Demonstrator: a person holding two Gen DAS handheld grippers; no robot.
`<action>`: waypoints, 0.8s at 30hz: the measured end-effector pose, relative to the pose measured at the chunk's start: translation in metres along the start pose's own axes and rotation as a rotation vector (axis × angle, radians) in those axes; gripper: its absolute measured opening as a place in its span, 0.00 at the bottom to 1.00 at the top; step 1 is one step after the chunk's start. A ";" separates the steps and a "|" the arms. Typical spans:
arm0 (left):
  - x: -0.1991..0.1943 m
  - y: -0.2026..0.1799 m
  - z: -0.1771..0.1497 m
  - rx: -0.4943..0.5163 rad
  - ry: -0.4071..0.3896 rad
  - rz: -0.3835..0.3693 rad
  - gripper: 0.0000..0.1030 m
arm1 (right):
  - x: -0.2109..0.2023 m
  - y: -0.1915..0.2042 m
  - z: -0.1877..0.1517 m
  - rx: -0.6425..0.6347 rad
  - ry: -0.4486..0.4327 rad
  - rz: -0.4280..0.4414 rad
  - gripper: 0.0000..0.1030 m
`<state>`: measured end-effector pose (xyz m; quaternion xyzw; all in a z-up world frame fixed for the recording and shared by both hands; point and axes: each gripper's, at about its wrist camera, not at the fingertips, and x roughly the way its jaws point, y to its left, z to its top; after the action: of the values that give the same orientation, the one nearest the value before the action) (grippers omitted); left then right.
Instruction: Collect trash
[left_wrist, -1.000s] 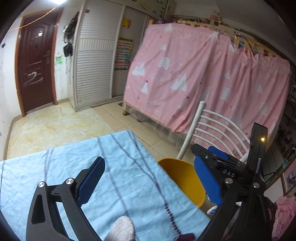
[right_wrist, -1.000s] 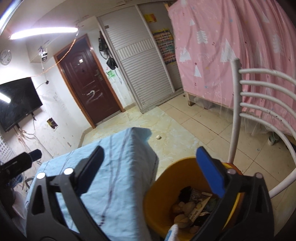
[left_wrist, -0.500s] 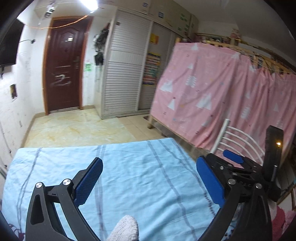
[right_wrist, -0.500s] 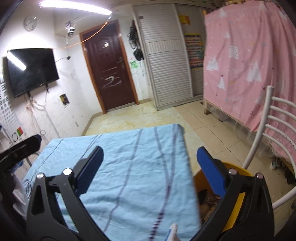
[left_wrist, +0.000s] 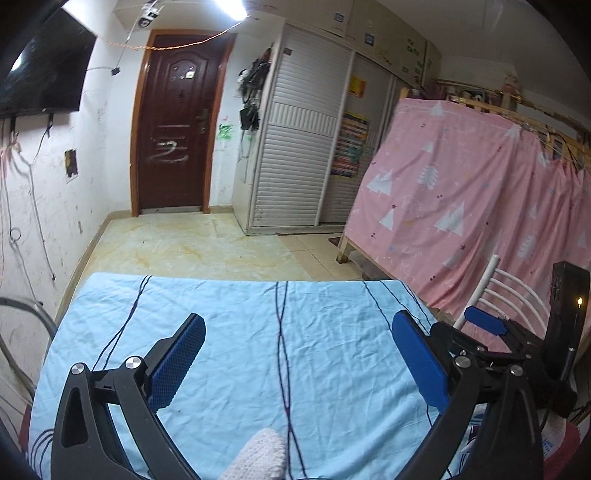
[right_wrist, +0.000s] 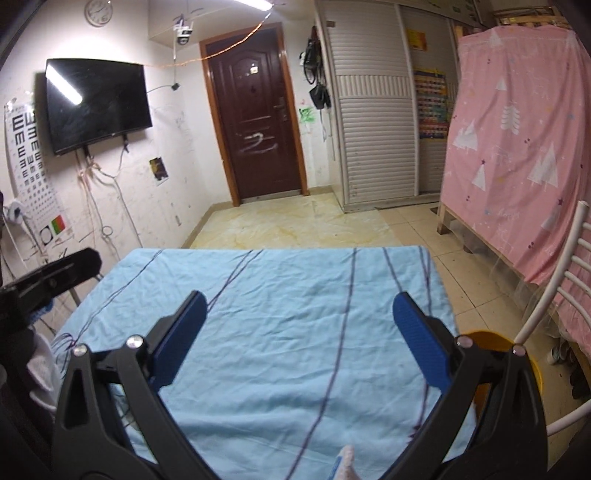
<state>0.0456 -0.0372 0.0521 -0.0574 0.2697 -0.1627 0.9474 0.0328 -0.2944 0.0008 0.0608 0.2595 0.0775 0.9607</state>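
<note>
Both the left gripper (left_wrist: 295, 354) and the right gripper (right_wrist: 299, 332) hung spread wide and empty above the blue cloth (right_wrist: 295, 314). The yellow bin (right_wrist: 532, 365) stood by the table's right edge.

Blue striped tablecloth (right_wrist: 280, 317), dark door (right_wrist: 258, 110), wall television (right_wrist: 96, 103), pink curtain (left_wrist: 461, 206)

Both grippers spread wide, holding nothing

The left gripper (left_wrist: 297, 354) and right gripper (right_wrist: 299, 334) each hang level with blue pads far apart — the right gripper also shows at the left wrist view's right edge. A white-gloved fingertip (left_wrist: 258, 456) pokes up below the left one.
</note>
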 end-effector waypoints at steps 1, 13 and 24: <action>-0.001 0.004 -0.001 -0.007 0.002 0.001 0.89 | 0.001 0.003 0.000 -0.004 0.003 0.004 0.94; -0.004 0.024 -0.002 -0.043 0.006 0.037 0.89 | 0.005 0.028 0.004 -0.040 0.011 0.029 0.94; -0.005 0.027 -0.005 -0.051 0.011 0.044 0.89 | 0.005 0.031 0.004 -0.043 0.006 0.031 0.94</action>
<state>0.0466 -0.0106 0.0451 -0.0748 0.2804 -0.1351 0.9474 0.0354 -0.2635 0.0066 0.0439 0.2597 0.0983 0.9597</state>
